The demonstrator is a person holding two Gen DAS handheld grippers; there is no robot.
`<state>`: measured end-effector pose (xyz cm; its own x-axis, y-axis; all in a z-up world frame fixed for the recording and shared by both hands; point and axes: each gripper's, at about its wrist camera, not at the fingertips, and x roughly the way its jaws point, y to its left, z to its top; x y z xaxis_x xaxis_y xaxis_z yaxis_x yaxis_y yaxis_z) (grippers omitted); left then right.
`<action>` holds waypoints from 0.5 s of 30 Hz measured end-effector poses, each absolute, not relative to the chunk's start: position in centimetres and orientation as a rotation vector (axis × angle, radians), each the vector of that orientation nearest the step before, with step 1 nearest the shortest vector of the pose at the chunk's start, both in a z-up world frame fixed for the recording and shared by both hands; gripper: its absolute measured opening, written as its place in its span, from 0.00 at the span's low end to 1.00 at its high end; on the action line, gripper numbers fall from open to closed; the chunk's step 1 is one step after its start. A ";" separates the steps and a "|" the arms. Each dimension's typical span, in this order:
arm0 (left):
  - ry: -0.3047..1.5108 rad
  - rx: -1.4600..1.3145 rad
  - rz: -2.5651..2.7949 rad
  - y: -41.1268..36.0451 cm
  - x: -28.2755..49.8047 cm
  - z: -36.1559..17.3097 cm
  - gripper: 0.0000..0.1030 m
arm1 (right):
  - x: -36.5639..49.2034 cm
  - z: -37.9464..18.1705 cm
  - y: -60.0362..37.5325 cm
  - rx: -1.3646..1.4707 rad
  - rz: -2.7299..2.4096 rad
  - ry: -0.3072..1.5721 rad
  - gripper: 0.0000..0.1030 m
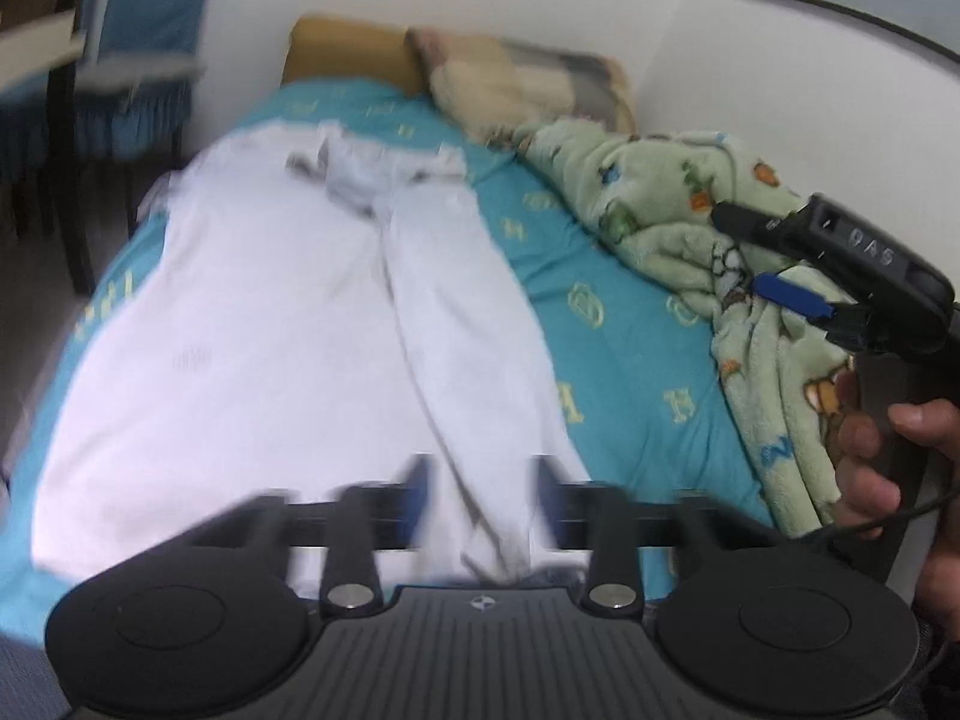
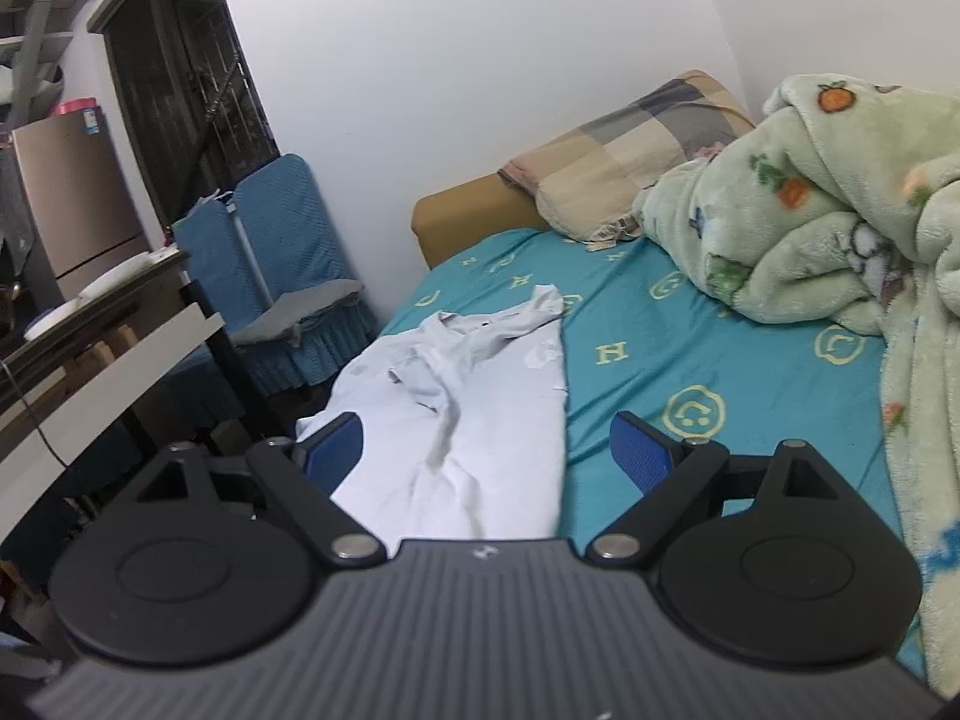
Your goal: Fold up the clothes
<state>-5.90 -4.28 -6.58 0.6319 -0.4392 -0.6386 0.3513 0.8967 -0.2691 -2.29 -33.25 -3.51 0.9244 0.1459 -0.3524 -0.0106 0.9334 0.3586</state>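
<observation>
Shirt: white polo shirt point(image 2: 474, 420) lies spread on the teal bedsheet point(image 2: 660, 348), collar toward the pillow point(image 2: 624, 150); green blanket point(image 2: 810, 228) heaped beside it
Left gripper point(image 1: 480, 498): blurred, jaws parted over the shirt's folded edge; pads not pressing cloth
Right gripper point(image 2: 486, 450): jaws wide, nothing held; hovering above the shirt

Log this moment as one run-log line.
stage: shirt laid out | white shirt on teal sheet | left gripper open, empty | right gripper open, empty
</observation>
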 end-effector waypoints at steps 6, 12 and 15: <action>0.600 -0.033 -0.403 -5.2 -4.1 -4.0 0.90 | -2.3 -3.7 -33.2 0.389 0.061 0.369 0.87; 0.450 0.038 -0.364 -7.3 0.2 -1.8 1.00 | -2.1 -4.0 -32.5 0.359 0.051 0.362 0.75; 0.462 0.047 -0.388 -8.2 2.9 -1.5 1.00 | -1.7 -4.3 -32.2 0.349 0.057 0.381 0.74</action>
<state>2.86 -8.20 -1.54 0.8234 -0.3540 -0.4434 0.3750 0.9260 -0.0429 -1.67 -32.20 -4.27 0.9274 0.1198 -0.3545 0.0103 0.9388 0.3442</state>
